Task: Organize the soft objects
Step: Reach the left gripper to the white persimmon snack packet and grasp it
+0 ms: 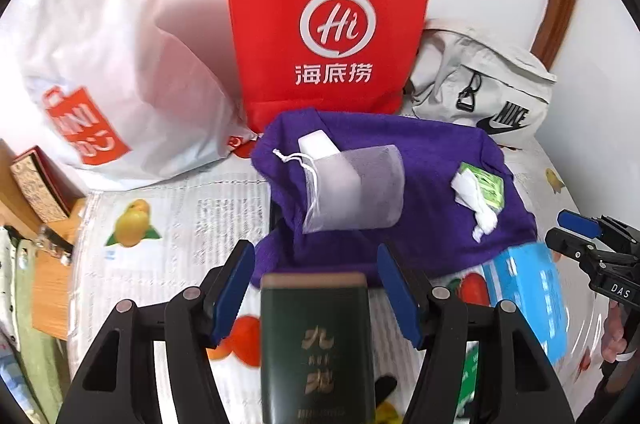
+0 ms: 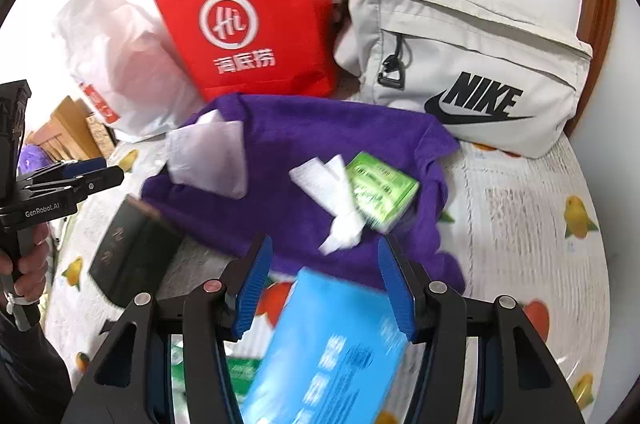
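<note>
Between parted left tongs, a green box; right tongs parted over blue.

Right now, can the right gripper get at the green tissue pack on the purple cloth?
Probably yes. The right gripper is open, and the green tissue pack lies just ahead on the purple cloth. Only its loose white tissue lies between.

Bright, even indoor light. The glossy white plastic bag at far left glares, nearly washed out. Fisheye bending curves the edges into black corners. The near light-blue cardboard box is smeared by motion blur, its print unreadable.
</note>
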Motion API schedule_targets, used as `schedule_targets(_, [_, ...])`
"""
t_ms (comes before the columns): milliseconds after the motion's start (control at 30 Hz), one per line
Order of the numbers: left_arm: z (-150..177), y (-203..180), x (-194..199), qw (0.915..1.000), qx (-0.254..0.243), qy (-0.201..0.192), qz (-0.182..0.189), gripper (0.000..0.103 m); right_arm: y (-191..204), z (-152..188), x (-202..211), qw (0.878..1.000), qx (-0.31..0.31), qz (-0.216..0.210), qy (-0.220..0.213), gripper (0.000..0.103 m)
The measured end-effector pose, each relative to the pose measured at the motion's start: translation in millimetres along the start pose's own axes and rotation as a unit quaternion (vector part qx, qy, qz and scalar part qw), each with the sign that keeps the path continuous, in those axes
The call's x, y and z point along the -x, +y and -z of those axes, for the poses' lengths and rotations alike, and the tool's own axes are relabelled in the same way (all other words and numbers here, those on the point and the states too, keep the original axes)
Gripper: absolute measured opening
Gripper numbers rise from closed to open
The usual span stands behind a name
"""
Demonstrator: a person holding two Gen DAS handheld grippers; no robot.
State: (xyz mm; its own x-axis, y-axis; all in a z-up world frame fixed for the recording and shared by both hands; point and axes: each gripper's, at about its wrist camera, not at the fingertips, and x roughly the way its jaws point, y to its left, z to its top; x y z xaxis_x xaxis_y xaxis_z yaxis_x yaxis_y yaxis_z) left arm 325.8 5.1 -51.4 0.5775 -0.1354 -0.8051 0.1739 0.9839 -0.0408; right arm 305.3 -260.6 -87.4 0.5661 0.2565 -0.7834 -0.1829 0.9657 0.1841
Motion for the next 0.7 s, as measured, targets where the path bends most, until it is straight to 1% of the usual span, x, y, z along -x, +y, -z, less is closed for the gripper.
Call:
schedule_targets(100, [16, -2, 22, 0.9999, -0.003, -0.010, -0.005, 0.062, 10, 14, 16, 1.000, 0.001, -0.007, -0.002, 0.055])
schedule_targets(200, [32, -4, 38, 1.0000, 0.001, -0.005, 0.003, 0.062, 19, 29, 32, 1.000, 0.006, -0.012, -0.009, 0.055])
schedule_targets(300, [52, -5, 50, 0.9997, 0.018, 0.010, 0.012, 0.062, 25, 45, 48, 1.000, 0.006, -0.020, -0.011, 0.055])
schedule_targets(467, [93, 0, 68, 0.9985, 0.043, 0.030, 0.010, 0.062, 33, 73, 73, 0.999, 0.002, -0.035, -0.018, 0.055])
schedule_targets(700, [155, 3, 76, 0.9959, 0.070, 0.057, 0.009, 0.062, 41, 112, 96, 0.999, 0.004, -0.040, -0.022, 0.055])
